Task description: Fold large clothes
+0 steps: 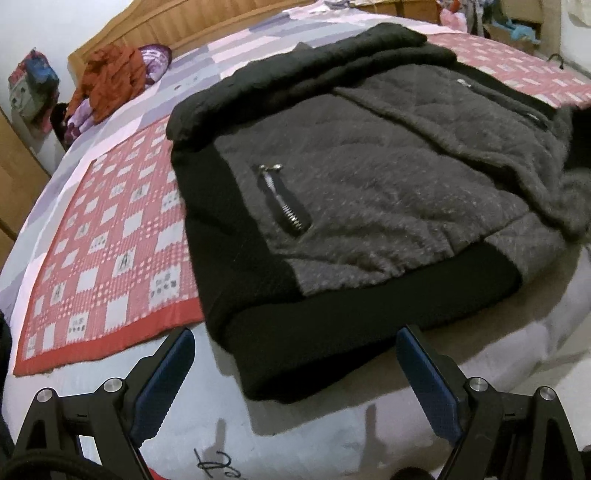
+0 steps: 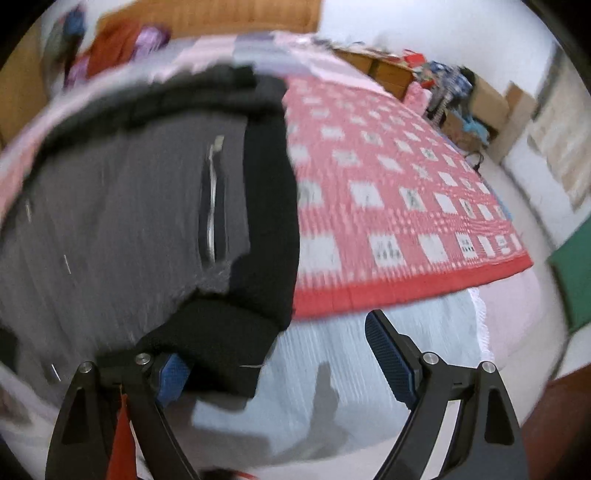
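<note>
- Nearest the left wrist camera, the left gripper (image 1: 295, 373) stands with its blue-padded fingers wide apart and nothing between them, poised just short of the jacket's black hem.
- Grey quilted jacket (image 1: 369, 192), with black sleeves and trim, lies flat on the bed (image 1: 314, 443), partly over a red checked blanket (image 1: 107, 229). Both sleeves appear tucked in along the sides, and a zip pocket (image 1: 282, 199) faces up.
- From the right wrist view, the right gripper (image 2: 280, 354) is also spread wide. A black cuff or hem corner (image 2: 218, 350) rests against its left pad, but the pads do not press on it, so the cloth looks let go.
- Judging from this, the next fold would bring the hem up toward the collar. To do it well, each gripper should take the hem near one corner, catch all the layers, lift together and evenly, and lay the edge down square so the sleeves stay tucked.
- Hard to make out: the right wrist view is smeared, so the jacket's far edge and collar are unclear there. The jacket's right side runs out of the left view. Clothes heaped by the wooden headboard (image 1: 207, 22) are too small to identify.
</note>
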`<state>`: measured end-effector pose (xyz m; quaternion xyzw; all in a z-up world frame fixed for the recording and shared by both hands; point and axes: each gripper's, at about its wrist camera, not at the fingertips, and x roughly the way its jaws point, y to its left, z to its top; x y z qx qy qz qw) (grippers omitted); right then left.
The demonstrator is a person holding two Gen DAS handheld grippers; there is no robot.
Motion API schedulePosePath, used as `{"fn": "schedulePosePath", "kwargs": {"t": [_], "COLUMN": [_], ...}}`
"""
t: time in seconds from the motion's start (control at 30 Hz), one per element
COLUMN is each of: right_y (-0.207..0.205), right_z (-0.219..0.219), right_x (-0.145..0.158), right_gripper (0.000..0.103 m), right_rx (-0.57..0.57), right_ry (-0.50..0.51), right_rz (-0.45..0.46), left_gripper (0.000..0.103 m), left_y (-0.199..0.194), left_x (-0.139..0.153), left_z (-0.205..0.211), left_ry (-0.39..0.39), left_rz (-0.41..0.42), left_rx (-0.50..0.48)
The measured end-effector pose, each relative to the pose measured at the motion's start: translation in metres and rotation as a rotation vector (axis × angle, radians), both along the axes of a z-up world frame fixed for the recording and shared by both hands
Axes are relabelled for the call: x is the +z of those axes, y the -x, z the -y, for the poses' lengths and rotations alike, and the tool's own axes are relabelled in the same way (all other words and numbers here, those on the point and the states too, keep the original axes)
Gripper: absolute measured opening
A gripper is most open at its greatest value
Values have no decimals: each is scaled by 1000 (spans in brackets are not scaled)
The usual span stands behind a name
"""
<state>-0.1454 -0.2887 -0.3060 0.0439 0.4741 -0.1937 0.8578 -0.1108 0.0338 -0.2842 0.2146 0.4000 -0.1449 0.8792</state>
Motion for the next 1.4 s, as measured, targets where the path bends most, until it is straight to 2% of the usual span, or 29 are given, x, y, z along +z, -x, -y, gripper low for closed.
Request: {"fn": "schedulePosePath", "kwargs": {"t": [0.1,0.23,0.43,0.7,0.87,1.03,1.13,1.2,1.3,1.33,1.37,1.4], "right_y": [-12,-27,-31,-39,-36,-30,-23,-20,-10,-7,-6,-7], "right_z": [8,4,11,14,19,22,22,23,22,21,20,18], "right_x": [18,26,33,37,32,20,-1,-21,-43,-44,-42,-42], "right_gripper": [89,89,89,89,89,89,89,89,89,88,82,79], "right_rx": [-14,24,8,18,6,-2,3,-26,-45,-44,-35,-24], "right_ry": [-48,-30,-62,-49,-54,-39,-32,-21,-40,-35,-30,-23], "right_rz": [53,54,65,74,60,39,2,-70,-132,-122,-104,-98], "left_gripper": [93,93,93,93,93,90,72,50,41,38,27,24], "left_y": [2,3,-2,-46,-61,-71,-79,-81,-80,-81,-82,-82], "left_x": [5,6,0,-18,-13,-16,-31,-44,-52,-52,-52,-51], "left_z": [8,18,16,-14,-52,-61,-53,-46,-37,-39,-42,-43], "left_ry": [14,21,-1,-59,27,33,41,55,46,63,93,103], "left_rz": [19,20,12,2,-15,-14,-64,-125,-122,-128,-142,-149], "left_rx": [-20,-47,-18,167,285,323,334,330,333,344,353,358]}}
